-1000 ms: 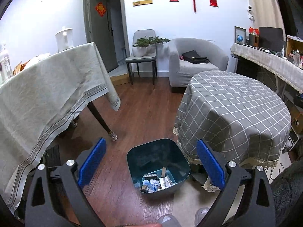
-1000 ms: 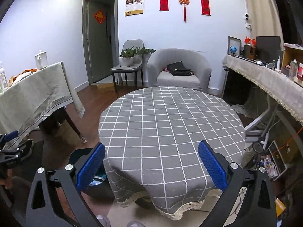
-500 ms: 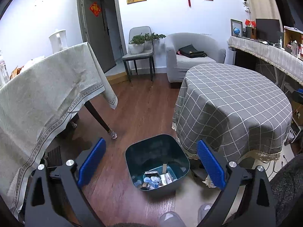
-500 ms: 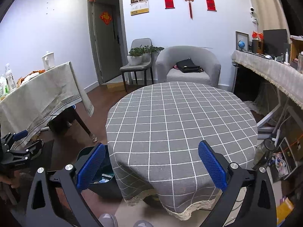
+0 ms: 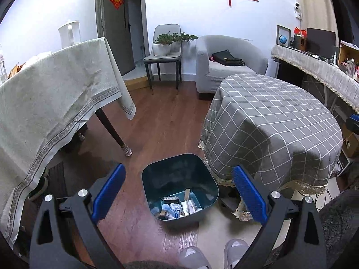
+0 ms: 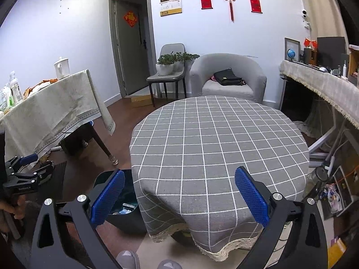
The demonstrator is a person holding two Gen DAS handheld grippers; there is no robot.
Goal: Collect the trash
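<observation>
Your left gripper (image 5: pixel 178 192) is hanging right over the dark teal trash bin (image 5: pixel 203 210), blue pads spread wide with nothing between them. The bin sits on the wood floor (image 5: pixel 157 123), tucked against the near-left edge of the round table with the grey checked cloth (image 5: pixel 269 121), and the lace hem of the cloth almost brushes the bin's right rim. Down in the bottom of the bin you've got a pile of trash (image 5: pixel 177 208): small boxes, wrappers, a crumpled bit or two, hard to tell more.

Your right gripper (image 6: pixel 179 192) is up over the near edge of that same table, fingers apart too, empty. From there the bin (image 6: pixel 125 215) peeks out behind the left pad, half hidden under the cloth. Your grey slippers (image 5: pixel 213 255) are just in front of the bin.
</observation>
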